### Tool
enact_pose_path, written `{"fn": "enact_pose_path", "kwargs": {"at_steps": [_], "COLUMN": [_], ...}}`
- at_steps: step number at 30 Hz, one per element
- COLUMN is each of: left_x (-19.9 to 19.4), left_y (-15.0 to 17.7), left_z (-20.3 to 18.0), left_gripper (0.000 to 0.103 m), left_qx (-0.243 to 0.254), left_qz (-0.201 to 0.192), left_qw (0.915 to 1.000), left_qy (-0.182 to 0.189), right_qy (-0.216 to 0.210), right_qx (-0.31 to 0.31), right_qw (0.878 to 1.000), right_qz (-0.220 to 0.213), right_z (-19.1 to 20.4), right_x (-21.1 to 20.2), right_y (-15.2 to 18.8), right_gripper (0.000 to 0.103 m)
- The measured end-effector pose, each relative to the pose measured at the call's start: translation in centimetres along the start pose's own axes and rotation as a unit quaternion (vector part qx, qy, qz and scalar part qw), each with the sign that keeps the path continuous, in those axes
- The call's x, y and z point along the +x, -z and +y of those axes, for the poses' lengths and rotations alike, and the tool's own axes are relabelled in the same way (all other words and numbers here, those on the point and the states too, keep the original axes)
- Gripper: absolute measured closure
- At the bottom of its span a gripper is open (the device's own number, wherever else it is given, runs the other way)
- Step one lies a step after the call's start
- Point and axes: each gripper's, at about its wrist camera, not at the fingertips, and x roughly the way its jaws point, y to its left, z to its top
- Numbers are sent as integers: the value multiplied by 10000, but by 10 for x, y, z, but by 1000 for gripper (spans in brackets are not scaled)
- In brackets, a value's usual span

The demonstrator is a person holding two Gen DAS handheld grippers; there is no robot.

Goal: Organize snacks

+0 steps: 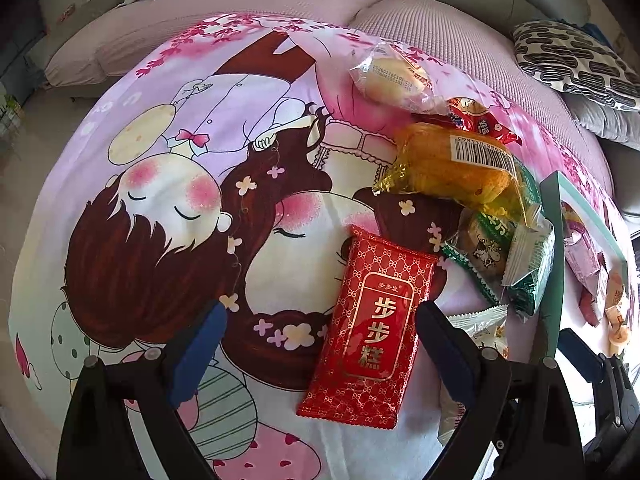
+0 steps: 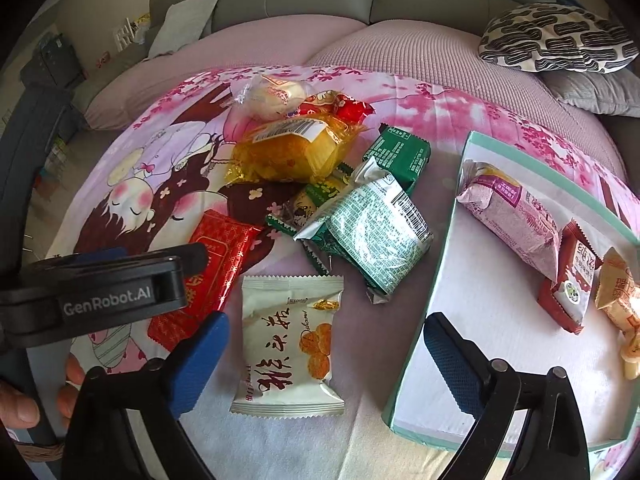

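A red snack packet lies flat on the cartoon bedsheet between the fingers of my open left gripper; it also shows in the right wrist view. A white cookie packet lies between the fingers of my open right gripper. Loose snacks lie in a pile beyond: a yellow cake pack, green packets, a pale bun. A teal-rimmed box on the right holds a pink-purple bar and two small packets.
The left gripper body crosses the left of the right wrist view, with a hand below it. A patterned pillow and grey sofa cushions lie at the back. The box rim shows in the left wrist view.
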Motion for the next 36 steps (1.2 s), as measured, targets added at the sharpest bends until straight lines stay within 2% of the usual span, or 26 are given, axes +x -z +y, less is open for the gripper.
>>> {"fn": "enact_pose_path", "kwargs": {"at_steps": [6,11,15,19,21,25,29,36], "left_x": [1,1,3,4,7,15,19,36], "left_y": [-1,-1,-1,-2,-1,-1,0,-9], "left_z": [-1,0,0,-5,-8,-10,-16,-32], "left_gripper": [8,8,8,8,8,8,8,8], "left_qx": [2,-3,-64,9,5,13,143,396], "left_qz": [6,19,88,141,196,347,388,435], "left_qw": [10000,10000,9994,9989,9985,9973,9975,9980], "left_qy": [-5,14,330,447,516,643,572,214], "right_qy": [-123,-183,-99,-98,-76,-46,-23,19], "right_qx": [-101,-258,-403,-477,-475,-455,-457,-386], "right_qw": [9998,9995,9990,9985,9983,9984,9984,9986], "right_qz": [-104,91,176,257,322,337,344,348], "right_z": [6,14,19,21,20,18,17,13], "right_x": [-6,4,11,17,20,21,22,21], "right_y": [-1,1,3,5,5,6,6,5], "right_gripper": [12,15,16,17,24,28,30,38]}}
